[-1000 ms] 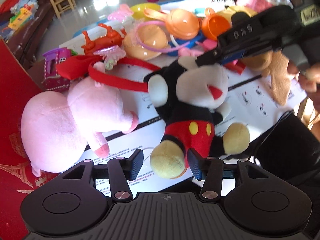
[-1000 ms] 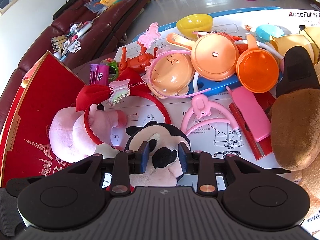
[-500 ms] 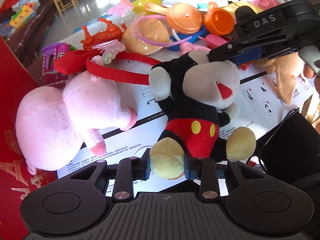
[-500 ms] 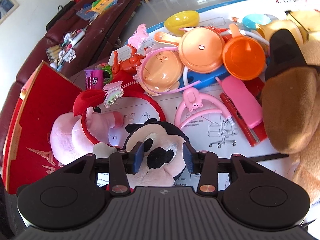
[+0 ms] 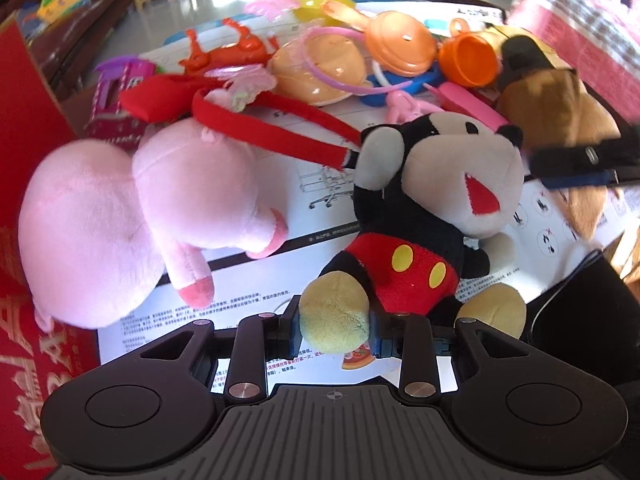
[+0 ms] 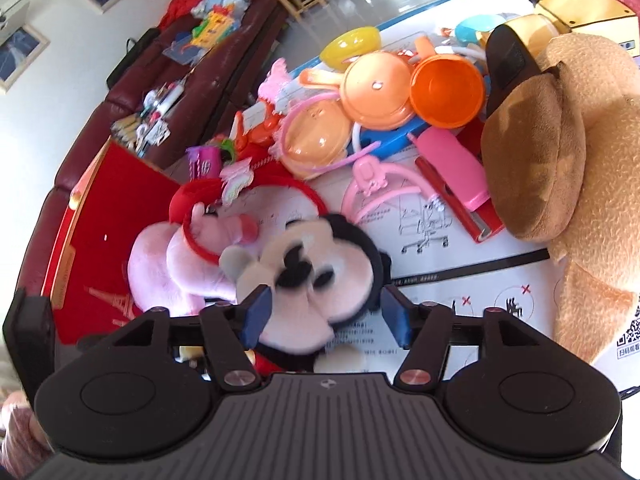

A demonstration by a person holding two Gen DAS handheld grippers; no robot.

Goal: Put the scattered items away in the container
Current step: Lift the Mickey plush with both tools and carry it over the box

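A Mickey Mouse plush [image 5: 424,216] sits upright on the white printed sheet [image 5: 240,280]. My left gripper [image 5: 334,326] is shut on its yellow foot [image 5: 334,316]. My right gripper [image 6: 326,314] is open, its blue pads on either side of the plush's head [image 6: 316,276] and apart from it; it shows at the right edge of the left wrist view [image 5: 580,164]. A pink pig plush [image 5: 132,220] with a red headband [image 5: 276,128] lies to the left. The red box [image 6: 108,216] stands open at the left.
A large brown bear plush [image 6: 560,152] lies at the right. Orange toy pots [image 6: 448,92], a pink headband [image 6: 384,188], a red toy crab [image 5: 232,50], a purple toy [image 5: 116,92] and a yellow bowl [image 6: 352,46] crowd the far side.
My left gripper closed on the Mickey plush's foot. My right gripper opened, let go of the plush's head and drew back to the right.
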